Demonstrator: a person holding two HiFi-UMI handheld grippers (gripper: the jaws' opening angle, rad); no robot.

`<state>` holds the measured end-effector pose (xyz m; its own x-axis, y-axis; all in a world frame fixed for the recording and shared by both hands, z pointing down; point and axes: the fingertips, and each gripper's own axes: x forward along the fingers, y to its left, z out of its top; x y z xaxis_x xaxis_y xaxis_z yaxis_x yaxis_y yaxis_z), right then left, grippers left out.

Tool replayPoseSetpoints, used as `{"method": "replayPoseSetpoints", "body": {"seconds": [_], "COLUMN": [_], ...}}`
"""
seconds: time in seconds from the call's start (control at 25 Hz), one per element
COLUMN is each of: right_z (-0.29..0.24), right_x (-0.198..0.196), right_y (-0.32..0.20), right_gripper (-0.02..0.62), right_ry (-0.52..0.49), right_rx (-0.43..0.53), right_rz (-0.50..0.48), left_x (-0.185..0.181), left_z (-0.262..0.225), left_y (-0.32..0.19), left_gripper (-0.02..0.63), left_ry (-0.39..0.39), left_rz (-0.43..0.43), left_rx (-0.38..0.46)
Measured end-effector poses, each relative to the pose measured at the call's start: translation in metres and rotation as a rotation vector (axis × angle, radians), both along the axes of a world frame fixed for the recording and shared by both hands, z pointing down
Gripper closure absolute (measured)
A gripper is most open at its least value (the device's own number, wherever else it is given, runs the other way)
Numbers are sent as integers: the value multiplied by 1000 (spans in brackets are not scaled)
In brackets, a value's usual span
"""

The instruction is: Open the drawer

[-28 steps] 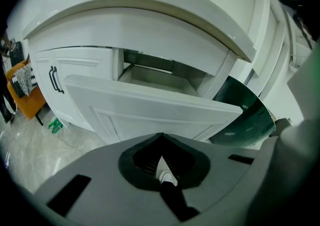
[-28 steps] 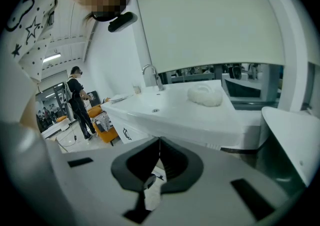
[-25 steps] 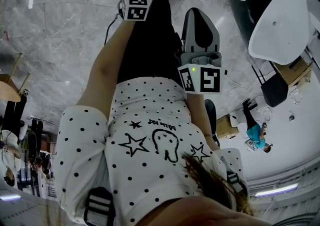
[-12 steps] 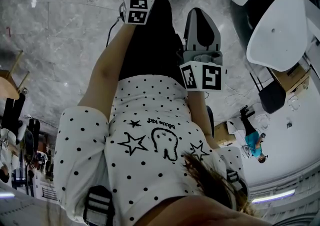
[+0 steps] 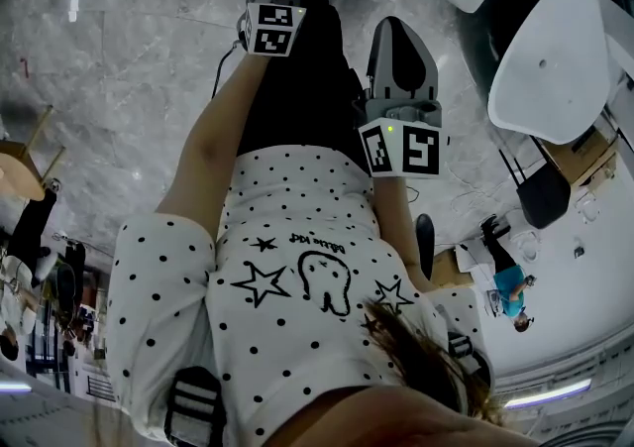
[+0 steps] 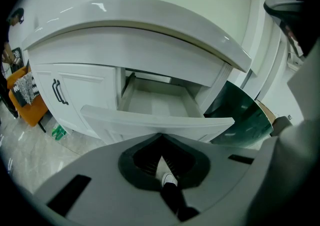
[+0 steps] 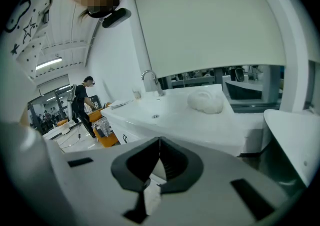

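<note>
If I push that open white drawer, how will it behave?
The drawer looks like a rigid box, so it probably won't flex. It looks empty, so it likely slides shut lightly. Its glossy front may be slippery.

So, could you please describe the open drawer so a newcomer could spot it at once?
Find the white cabinet under the curved countertop. The drawer sits just below that top, right of the door with the black handle; it alone is pulled out.

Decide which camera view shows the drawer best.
The left gripper view: the drawer stands pulled out below the countertop, inside visible. The right gripper view shows the countertop, not the drawer; the head view shows no drawer clearly.
</note>
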<state>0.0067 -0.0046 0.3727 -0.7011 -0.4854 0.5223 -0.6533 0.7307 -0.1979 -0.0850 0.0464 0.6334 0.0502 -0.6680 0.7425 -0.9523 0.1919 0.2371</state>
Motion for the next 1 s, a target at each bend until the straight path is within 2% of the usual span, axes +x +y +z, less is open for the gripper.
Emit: {"method": "replayPoseSetpoints", "body": {"seconds": [0.64, 1.0], "right_z": [-15, -20], "right_x": [-1, 2], "right_y": [-9, -15], "right_gripper": [581, 581], "right_ry": [-35, -26], "right_rx": [20, 40], "right_rz": [16, -4], "left_x": [-4, -11], "left_z": [-22, -51], "left_y": [6, -16], "left_gripper": [601, 602], "left_ry": [-6, -18], "left_rz": [13, 25], "left_rx": [-33, 12]}}
